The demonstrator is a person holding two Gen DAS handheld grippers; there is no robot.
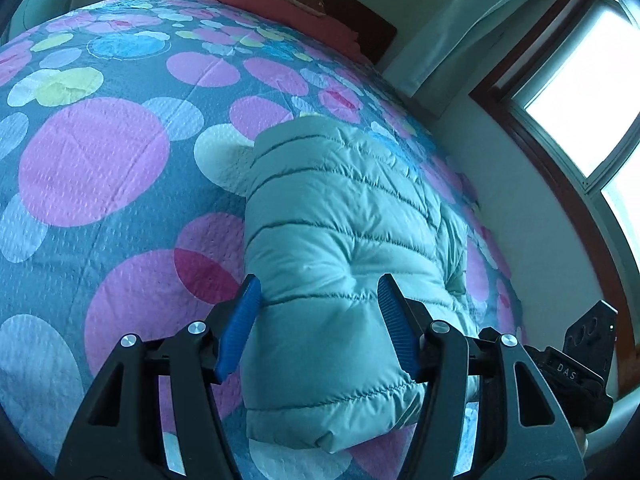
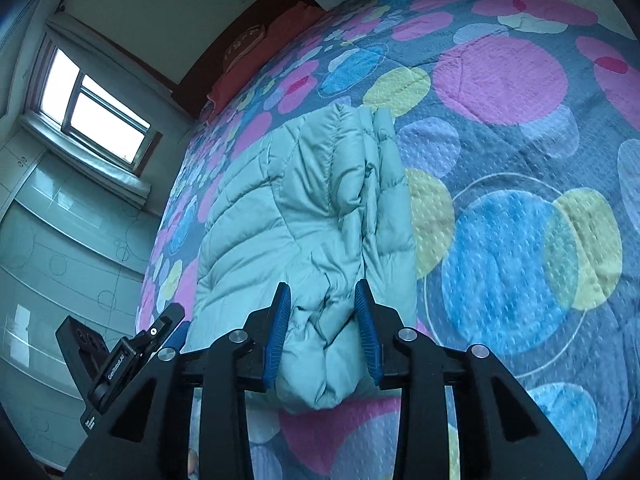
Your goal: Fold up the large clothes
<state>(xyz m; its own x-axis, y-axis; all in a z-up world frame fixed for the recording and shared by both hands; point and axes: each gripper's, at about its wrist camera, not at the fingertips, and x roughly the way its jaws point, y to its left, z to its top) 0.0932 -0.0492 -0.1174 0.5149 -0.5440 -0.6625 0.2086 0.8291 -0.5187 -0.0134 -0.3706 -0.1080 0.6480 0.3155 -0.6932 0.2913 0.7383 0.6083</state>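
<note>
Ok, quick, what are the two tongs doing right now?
Left tongs: jacket sits between them; cannot tell if they squeeze it.
Right tongs: bunched jacket end between them; cannot tell if gripped.

wrist views, angled down, jacket [image 1: 340, 240] shared

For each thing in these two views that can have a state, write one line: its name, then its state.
puffer jacket: folded into a thick bundle, lying on the bed
left gripper: jaws apart, straddling the jacket's near end
right gripper: jaws apart either side of a bunched jacket fold
bedspread: spread flat
window: shut
</note>
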